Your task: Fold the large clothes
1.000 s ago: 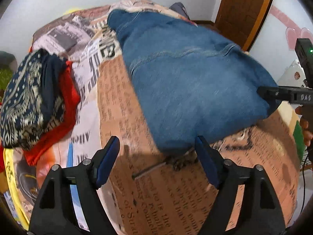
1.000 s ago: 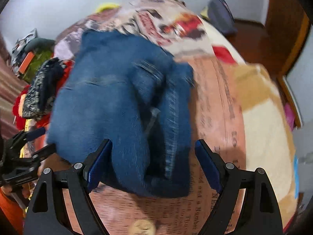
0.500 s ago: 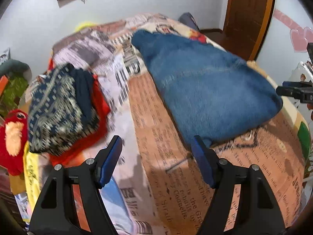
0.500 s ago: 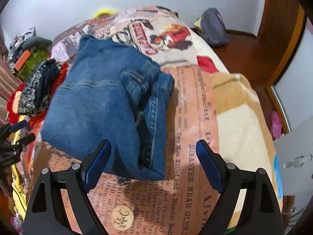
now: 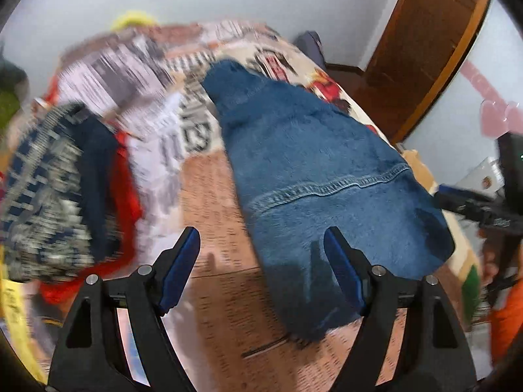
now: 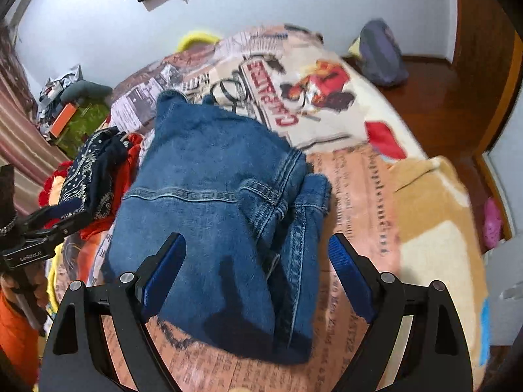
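Left gripper, right gripper: jaws wide, empty.

Readable on the bedspread in the right wrist view: large red upside-down lettering, apparently "CAMPAGNE", beside a cartoon figure; smaller newspaper-style print too blurred to read. On the left gripper, small white lettering "CanRobot.AI". Nothing legible in the blurred left wrist view.

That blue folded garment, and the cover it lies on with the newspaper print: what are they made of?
The blue garment looks like denim: mottled, washed indigo cloth with raised, pale double-stitched seams and thick folded edges, matte. The printed cover looks like a soft plush or fleece blanket: a slightly fuzzy, matte surface with printed lettering and pictures. The blur leaves the exact fibre open.
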`<state>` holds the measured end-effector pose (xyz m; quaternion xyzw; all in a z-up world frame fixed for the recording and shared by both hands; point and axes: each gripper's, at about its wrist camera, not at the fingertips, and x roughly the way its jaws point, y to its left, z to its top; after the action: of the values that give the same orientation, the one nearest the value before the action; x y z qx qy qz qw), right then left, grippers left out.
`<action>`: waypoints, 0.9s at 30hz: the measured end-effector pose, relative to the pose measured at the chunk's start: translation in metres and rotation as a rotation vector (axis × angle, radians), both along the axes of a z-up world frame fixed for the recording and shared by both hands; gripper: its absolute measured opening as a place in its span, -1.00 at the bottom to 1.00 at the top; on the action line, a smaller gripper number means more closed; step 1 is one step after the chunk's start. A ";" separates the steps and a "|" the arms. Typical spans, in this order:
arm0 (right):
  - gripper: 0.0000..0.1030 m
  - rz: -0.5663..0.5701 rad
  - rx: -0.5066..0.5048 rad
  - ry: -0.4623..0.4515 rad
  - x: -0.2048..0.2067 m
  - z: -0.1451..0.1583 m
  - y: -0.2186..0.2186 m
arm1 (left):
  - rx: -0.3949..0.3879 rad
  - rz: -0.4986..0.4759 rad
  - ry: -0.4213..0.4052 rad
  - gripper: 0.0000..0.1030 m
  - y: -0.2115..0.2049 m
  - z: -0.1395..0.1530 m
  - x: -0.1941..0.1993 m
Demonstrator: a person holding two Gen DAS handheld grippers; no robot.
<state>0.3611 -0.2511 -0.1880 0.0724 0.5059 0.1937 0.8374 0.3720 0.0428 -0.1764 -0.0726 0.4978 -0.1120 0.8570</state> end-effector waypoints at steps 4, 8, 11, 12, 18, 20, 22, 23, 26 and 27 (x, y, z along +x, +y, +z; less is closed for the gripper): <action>0.69 -0.029 0.059 0.133 0.021 -0.039 -0.012 | -0.158 -0.007 0.091 0.50 0.003 -0.030 0.019; 0.69 -0.008 0.249 0.252 0.037 -0.067 -0.028 | -0.322 -0.004 0.149 0.50 0.008 -0.051 0.034; 0.72 0.024 0.279 0.274 0.048 -0.074 -0.027 | -0.376 0.004 0.178 0.58 0.011 -0.062 0.046; 0.72 0.034 0.287 0.285 0.053 -0.076 -0.024 | -0.393 0.004 0.189 0.59 0.012 -0.066 0.050; 0.75 0.074 0.363 0.365 0.075 -0.091 -0.006 | -0.470 0.008 0.240 0.62 0.006 -0.083 0.069; 0.75 0.084 0.384 0.362 0.075 -0.089 0.000 | -0.458 -0.009 0.227 0.67 0.001 -0.084 0.072; 0.75 0.082 0.374 0.361 0.072 -0.087 0.006 | -0.453 -0.015 0.225 0.71 -0.004 -0.087 0.075; 0.75 0.080 0.374 0.359 0.071 -0.086 0.007 | -0.459 -0.010 0.226 0.71 -0.006 -0.088 0.076; 0.52 0.072 0.395 0.371 0.068 -0.083 0.006 | -0.461 0.005 0.232 0.63 -0.012 -0.085 0.080; 0.36 0.070 0.407 0.375 0.070 -0.083 0.000 | -0.456 0.003 0.226 0.52 -0.014 -0.082 0.078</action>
<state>0.4306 -0.2506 -0.2709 0.2563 0.6051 0.3034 0.6901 0.4499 0.0293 -0.2584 -0.2768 0.5521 -0.2115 0.7575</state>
